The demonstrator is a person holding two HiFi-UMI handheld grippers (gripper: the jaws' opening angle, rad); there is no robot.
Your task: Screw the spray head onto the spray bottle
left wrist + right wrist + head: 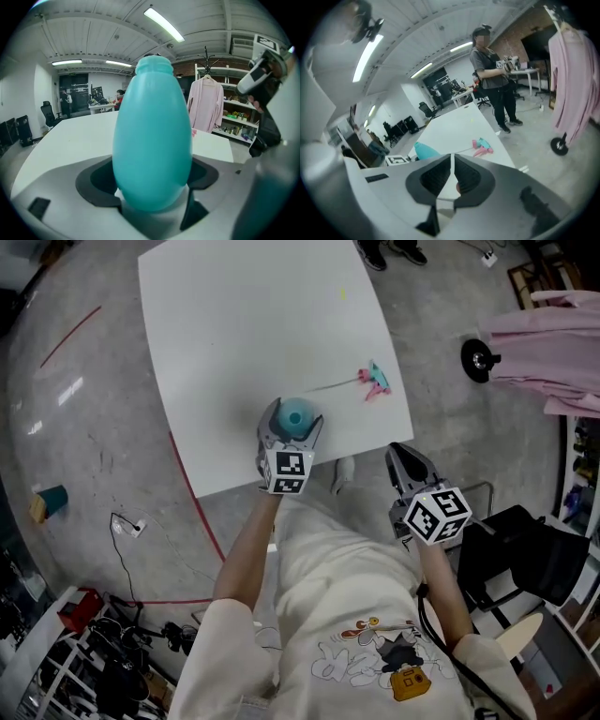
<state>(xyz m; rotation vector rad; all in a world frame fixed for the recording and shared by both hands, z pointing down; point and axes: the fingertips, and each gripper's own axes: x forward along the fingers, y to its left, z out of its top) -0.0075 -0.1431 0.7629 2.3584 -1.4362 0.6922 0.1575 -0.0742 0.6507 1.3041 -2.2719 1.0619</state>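
A teal egg-shaped spray bottle (297, 416) stands upright near the front edge of the white table (244, 324). My left gripper (294, 407) is around it, pads against its sides. In the left gripper view the bottle (152, 140) fills the space between the jaws, with its open neck on top. The pink and teal spray head (375, 382) lies on its side near the table's right edge, its thin tube trailing left. From the right gripper view the spray head (482, 146) lies ahead on the table. My right gripper (405, 454) is shut and empty, off the table's front right corner.
A person (490, 70) stands on the floor beyond the table's far end. A pink garment (555, 351) hangs on a wheeled rack at the right. A black chair (525, 554) sits close to my right arm. Cables and red tape lie on the floor at the left.
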